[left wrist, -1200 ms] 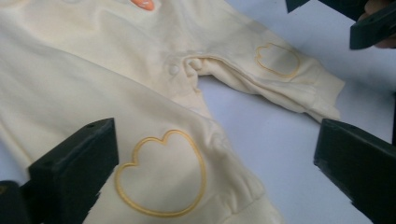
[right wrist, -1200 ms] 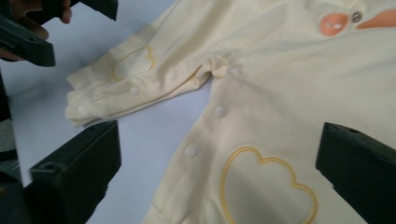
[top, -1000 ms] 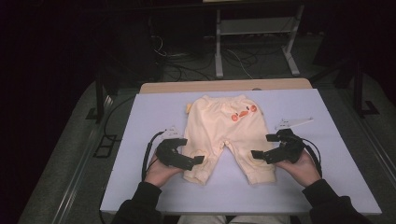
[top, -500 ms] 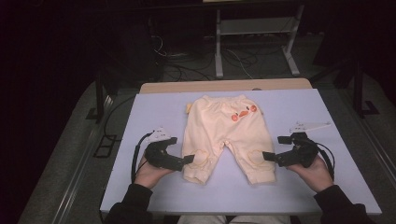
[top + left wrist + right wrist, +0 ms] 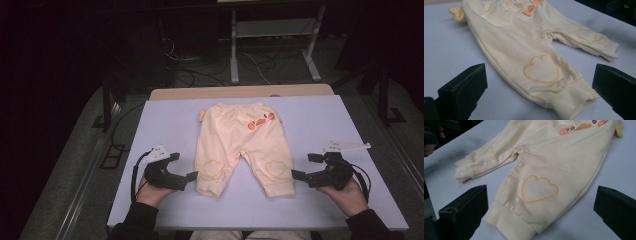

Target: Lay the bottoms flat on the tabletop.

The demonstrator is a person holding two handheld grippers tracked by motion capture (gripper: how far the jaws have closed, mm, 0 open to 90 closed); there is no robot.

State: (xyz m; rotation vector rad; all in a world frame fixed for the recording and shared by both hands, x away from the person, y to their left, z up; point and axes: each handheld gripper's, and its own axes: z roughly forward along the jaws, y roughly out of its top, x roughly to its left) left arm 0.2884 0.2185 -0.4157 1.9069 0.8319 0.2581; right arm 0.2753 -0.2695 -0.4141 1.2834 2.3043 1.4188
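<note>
Cream baby trousers spread flat mid-table, waistband at the far side, duck face print near the waistband. Left gripper just beside the left cuff, jaws apart, empty. Right gripper near the right cuff, jaws apart, empty.

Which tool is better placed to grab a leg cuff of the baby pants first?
Left, probably. The left tool sits open just beside the near cuff of the baby pants; that cuff lies between its jaws in its own view. The right tool is open too, but farther from its cuff.
</note>
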